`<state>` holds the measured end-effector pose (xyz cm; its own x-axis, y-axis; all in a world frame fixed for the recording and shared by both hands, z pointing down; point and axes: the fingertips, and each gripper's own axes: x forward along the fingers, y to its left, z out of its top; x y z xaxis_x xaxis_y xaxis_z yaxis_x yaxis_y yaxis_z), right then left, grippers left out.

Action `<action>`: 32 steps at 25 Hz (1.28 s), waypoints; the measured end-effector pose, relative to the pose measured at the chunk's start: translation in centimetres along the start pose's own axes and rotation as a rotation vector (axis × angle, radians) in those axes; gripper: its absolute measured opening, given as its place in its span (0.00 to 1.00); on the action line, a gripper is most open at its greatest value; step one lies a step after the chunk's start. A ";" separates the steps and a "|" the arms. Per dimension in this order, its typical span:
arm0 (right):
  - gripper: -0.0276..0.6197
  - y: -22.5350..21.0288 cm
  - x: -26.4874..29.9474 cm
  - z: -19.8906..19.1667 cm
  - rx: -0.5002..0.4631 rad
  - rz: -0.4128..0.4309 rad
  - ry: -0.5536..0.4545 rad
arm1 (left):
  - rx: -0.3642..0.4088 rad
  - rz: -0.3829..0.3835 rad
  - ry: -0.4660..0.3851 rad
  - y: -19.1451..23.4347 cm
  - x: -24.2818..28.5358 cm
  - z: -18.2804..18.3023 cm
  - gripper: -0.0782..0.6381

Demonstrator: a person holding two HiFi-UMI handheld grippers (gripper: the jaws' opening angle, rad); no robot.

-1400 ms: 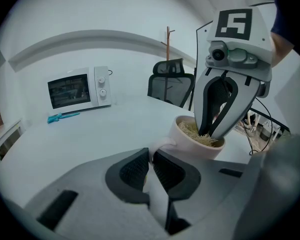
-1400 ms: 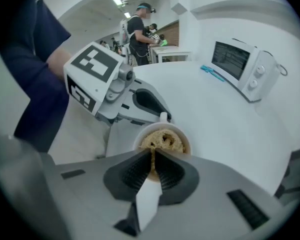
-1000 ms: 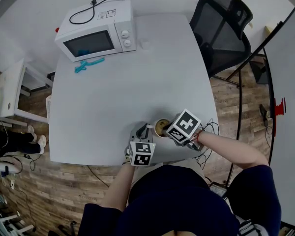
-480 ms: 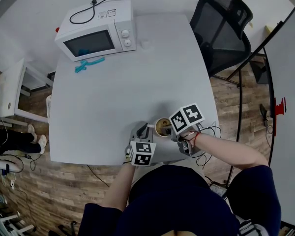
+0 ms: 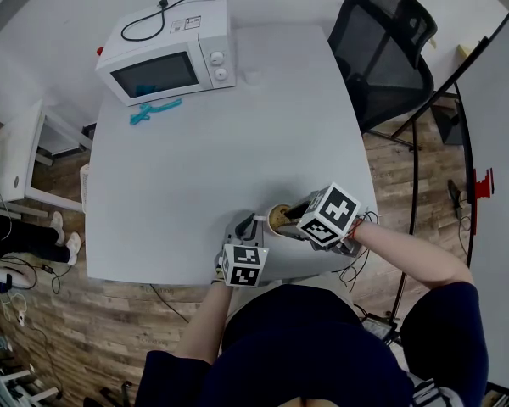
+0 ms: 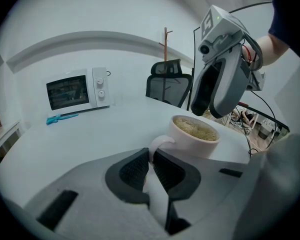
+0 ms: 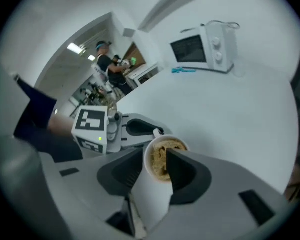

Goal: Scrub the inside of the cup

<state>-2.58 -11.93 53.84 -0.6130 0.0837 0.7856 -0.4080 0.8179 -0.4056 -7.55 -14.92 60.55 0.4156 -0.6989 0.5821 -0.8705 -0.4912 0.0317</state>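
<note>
A pale cup (image 5: 279,220) stands near the table's front edge with a tan scrubbing pad (image 6: 197,129) lying inside it. My left gripper (image 5: 253,221) is shut on the cup's handle (image 6: 157,144), which is pinched between its dark pads (image 6: 135,169). My right gripper (image 5: 295,212) hangs just above the cup's right rim. Its jaws are opening. In the right gripper view the cup (image 7: 162,159) and the pad show below, between the spread pads (image 7: 182,171), and nothing is pressed by them. The left gripper view shows the right gripper (image 6: 207,111) poised over the cup's far side.
A white microwave (image 5: 165,58) stands at the table's far left, with a teal tool (image 5: 153,111) in front of it. A black office chair (image 5: 390,41) is at the far right corner. The table edge (image 5: 195,280) runs close behind both grippers.
The right gripper has turned and shifted a little to the right over the cup. The left gripper and the cup have stayed where they were.
</note>
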 end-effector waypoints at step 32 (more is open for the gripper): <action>0.22 -1.5 3.5 -1.5 -1.277 -0.107 0.376 | 0.015 0.011 0.028 -0.2 -0.3 -0.4 0.17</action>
<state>-3.08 -11.96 57.88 -0.3116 -0.0319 0.9497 0.5995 0.7688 0.2226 -7.66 -14.38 60.70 0.3980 -0.6895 0.6051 -0.8710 -0.4911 0.0133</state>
